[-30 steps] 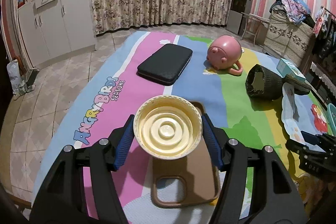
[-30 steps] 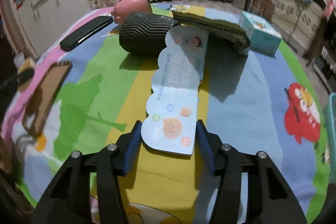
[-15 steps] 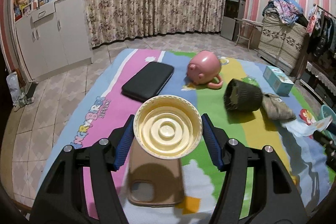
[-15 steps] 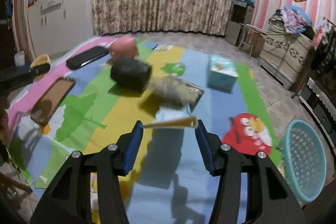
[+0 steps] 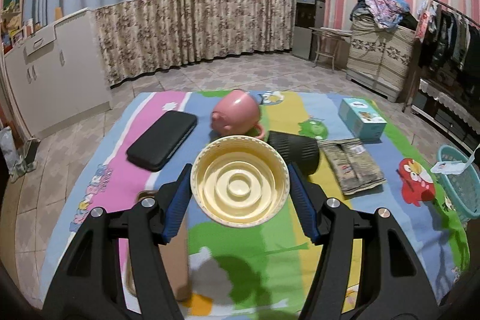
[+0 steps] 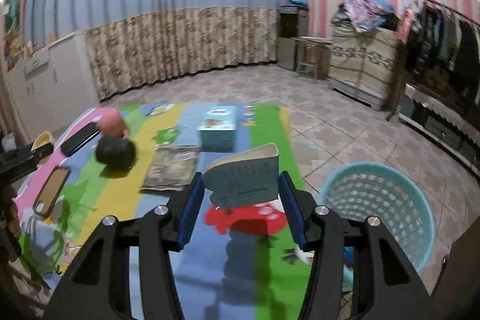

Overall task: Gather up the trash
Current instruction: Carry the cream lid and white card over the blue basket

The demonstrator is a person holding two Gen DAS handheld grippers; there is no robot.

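My left gripper (image 5: 240, 185) is shut on a round cream plastic lid (image 5: 240, 185), held above the colourful play mat (image 5: 270, 230). My right gripper (image 6: 241, 186) is shut on a folded light-blue paper package (image 6: 243, 179), lifted over the mat's right side. A teal mesh basket (image 6: 381, 206) stands on the tiled floor just right of the right gripper; in the left wrist view the teal basket (image 5: 459, 185) sits at the mat's right edge, with the paper package (image 5: 450, 167) hanging near its rim.
On the mat lie a pink pig-shaped cup (image 5: 237, 113), a black ribbed cup (image 5: 295, 149) on its side, a black case (image 5: 163, 137), a flattened grey wrapper (image 5: 351, 167), a light-blue box (image 5: 361, 117) and a brown phone case (image 6: 51, 191). Cabinets line the left wall.
Both grippers rose and swung right with their loads. The paper package left the mat and now hangs beside the teal basket, which came into view.
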